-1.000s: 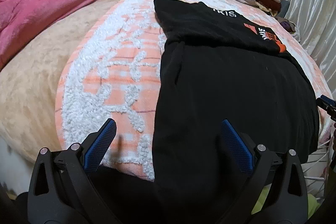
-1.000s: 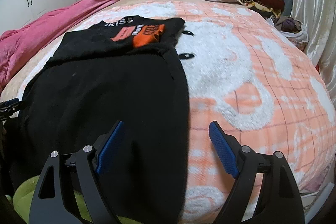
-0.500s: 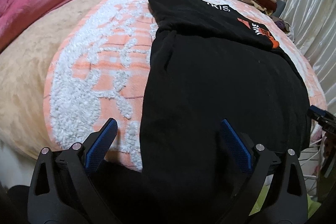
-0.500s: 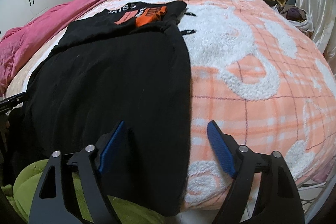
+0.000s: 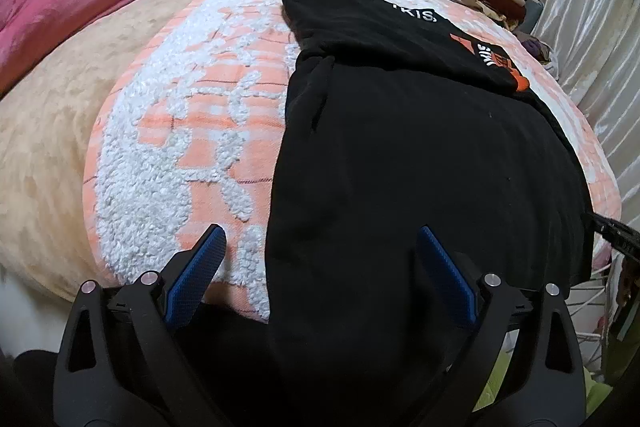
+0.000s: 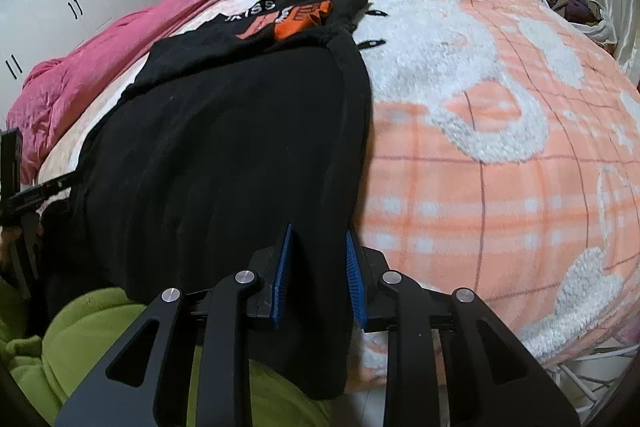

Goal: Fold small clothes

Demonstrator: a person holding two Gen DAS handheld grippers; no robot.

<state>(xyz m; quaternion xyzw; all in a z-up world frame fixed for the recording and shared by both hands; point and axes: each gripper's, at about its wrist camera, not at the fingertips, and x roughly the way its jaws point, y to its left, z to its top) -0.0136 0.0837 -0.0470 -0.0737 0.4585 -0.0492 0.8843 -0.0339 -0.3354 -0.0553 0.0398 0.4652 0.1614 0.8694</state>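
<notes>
On the bed's peach-and-white blanket [image 6: 500,187] a black garment [image 5: 420,155] is laid flat, its near hem draped over the bed edge. The right tool [image 6: 316,279] is seen nearly closed, clenched on the garment's lower right edge. The left tool [image 5: 320,271] is held spread wide at the lower left hem, gripping nothing. Step judged in hand: securing both hem corners for the first fold. Next move is judged to require closing the left tool on the hem, then carrying both corners toward the printed top end.
</notes>
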